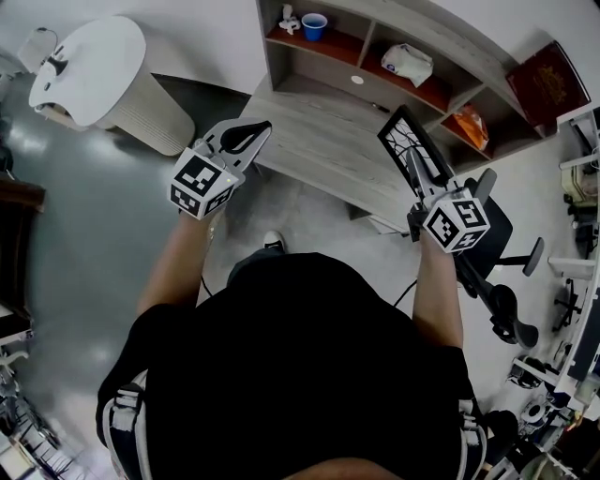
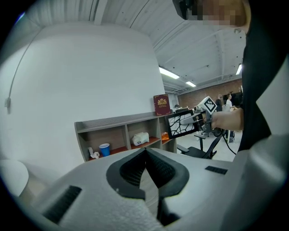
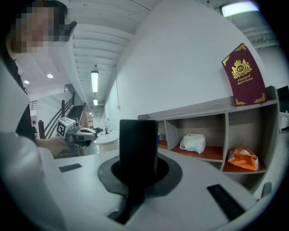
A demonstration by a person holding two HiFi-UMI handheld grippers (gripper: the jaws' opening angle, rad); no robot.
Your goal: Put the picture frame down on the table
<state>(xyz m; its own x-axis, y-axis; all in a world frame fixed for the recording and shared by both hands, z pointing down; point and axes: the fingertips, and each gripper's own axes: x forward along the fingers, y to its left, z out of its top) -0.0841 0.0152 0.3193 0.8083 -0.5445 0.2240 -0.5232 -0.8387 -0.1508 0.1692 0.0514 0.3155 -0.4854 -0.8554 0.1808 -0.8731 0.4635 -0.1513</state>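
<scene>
The picture frame, black with a white branching pattern, is held upright over the right part of the grey wooden table. My right gripper is shut on its lower edge. In the right gripper view the frame stands edge-on as a dark slab between the jaws of that gripper. My left gripper hovers at the table's near left corner, shut with nothing in it. The left gripper view shows its own jaws touching, and the frame farther off.
A shelf unit at the table's back holds a blue cup, a white bag and an orange packet; a red book leans on top. A white rounded bin stands left, an office chair right.
</scene>
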